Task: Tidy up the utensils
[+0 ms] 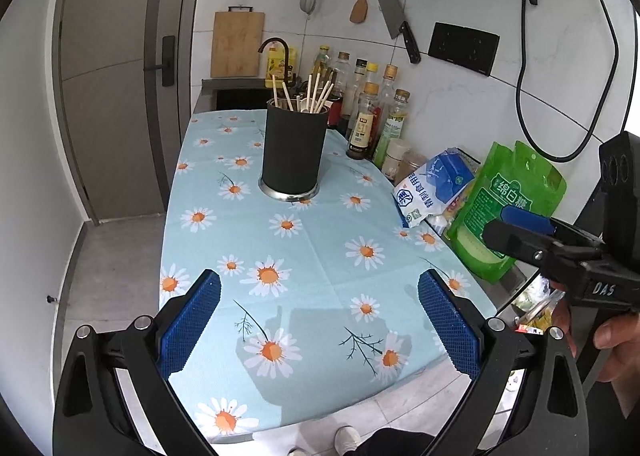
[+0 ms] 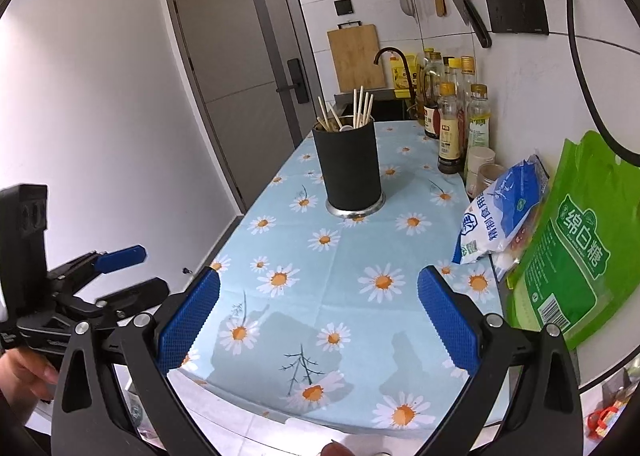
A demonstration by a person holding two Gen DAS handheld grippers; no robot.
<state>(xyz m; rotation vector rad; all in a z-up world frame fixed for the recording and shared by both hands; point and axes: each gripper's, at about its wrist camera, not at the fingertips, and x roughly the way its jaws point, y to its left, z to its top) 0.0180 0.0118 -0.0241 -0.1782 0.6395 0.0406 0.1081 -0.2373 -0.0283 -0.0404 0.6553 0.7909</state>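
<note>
A black cylindrical utensil holder (image 1: 293,148) (image 2: 349,168) stands upright on the daisy-print tablecloth (image 1: 320,256) (image 2: 344,256), toward the far half of the table. Several wooden chopsticks (image 1: 316,93) (image 2: 362,104) and a pale spoon stick out of its top. My left gripper (image 1: 319,320) (image 2: 132,272) hovers open over the table's near end with nothing between its blue pads. My right gripper (image 2: 318,320) (image 1: 502,222) is also open and empty, held to the right of the left one. Both are well short of the holder.
Bottles of sauce and oil (image 1: 366,112) (image 2: 450,124) line the right wall. A blue-white salt bag (image 1: 432,188) (image 2: 500,216) and a green sugar bag (image 1: 508,208) (image 2: 572,252) lean at the right edge. A cleaver (image 1: 396,24), spatula and strainer hang on the wall. A sink and tap (image 1: 276,52) lie behind.
</note>
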